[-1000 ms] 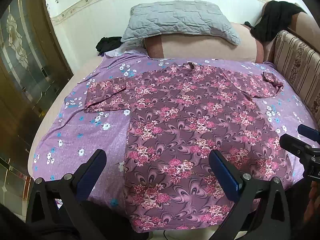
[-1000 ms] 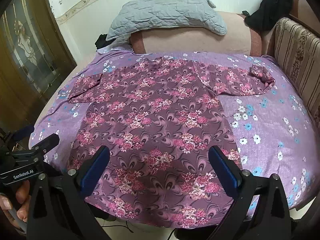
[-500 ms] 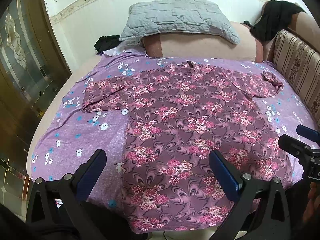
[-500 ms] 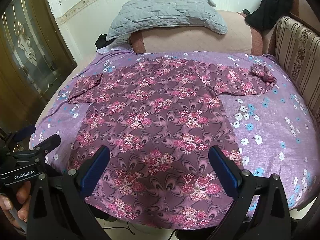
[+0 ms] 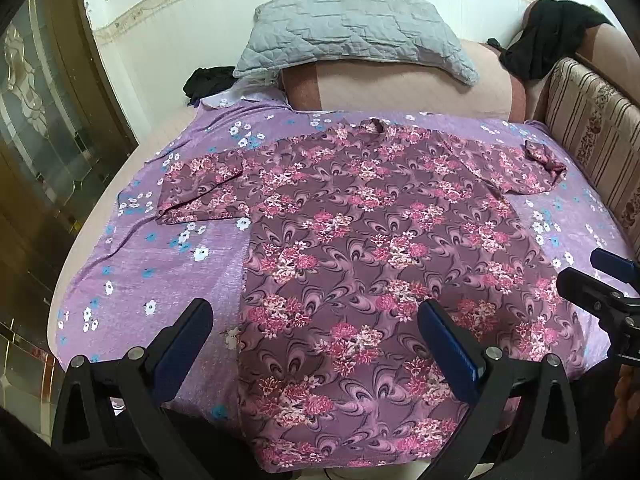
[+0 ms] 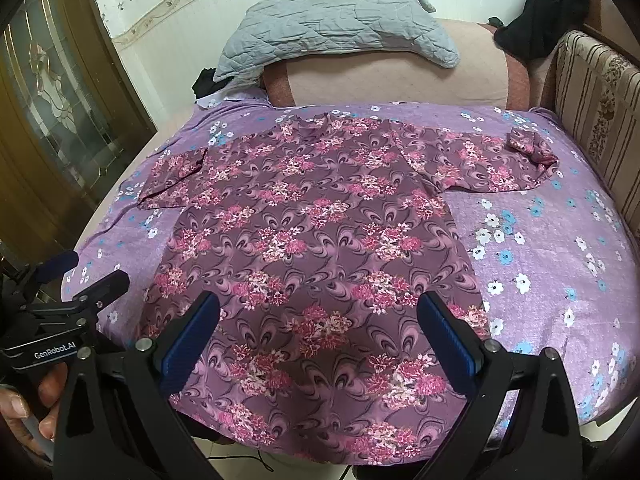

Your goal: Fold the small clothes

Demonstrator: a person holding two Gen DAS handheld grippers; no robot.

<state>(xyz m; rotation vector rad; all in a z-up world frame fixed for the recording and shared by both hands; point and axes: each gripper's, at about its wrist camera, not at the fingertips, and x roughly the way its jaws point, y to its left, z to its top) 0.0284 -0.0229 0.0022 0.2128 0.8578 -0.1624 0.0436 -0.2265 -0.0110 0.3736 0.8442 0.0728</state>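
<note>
Item: floral top (image 5: 384,240), maroon with pink flower clusters. Lies flat and unfolded on the bed (image 5: 132,280), over a purple sheet printed with white and blue flowers. Neckline toward the far bolster; hem hanging over the near edge. One sleeve is spread flat toward the door side; the other sleeve's cuff (image 6: 532,148) is turned back on itself near the striped sofa arm (image 6: 596,92).

Writing: "GenRobot.AI" in white on the body of the left tool (image 6: 86,276), legible only in the right wrist view.

Left tool (image 5: 316,332): blue-padded fingers set wide apart, nothing between them, hovering above the near left part of the top's hem. In the right wrist view a hand (image 6: 28,404) grips its handle at the lower left, fingers wrapped around a pale grip.

Right tool (image 6: 320,324): fingers likewise spread wide and empty, poised over the lower middle of the top. Seen also from the left wrist view at the right edge (image 5: 600,280), beside the top's right hem.

Surroundings: grey quilted pillow (image 5: 352,32) resting on a pink bolster (image 5: 400,84); black garment (image 5: 552,36) draped at the far right corner; a second dark cloth (image 5: 208,82) beside the bolster on the left; door with patterned glass (image 6: 60,92) on the left.
</note>
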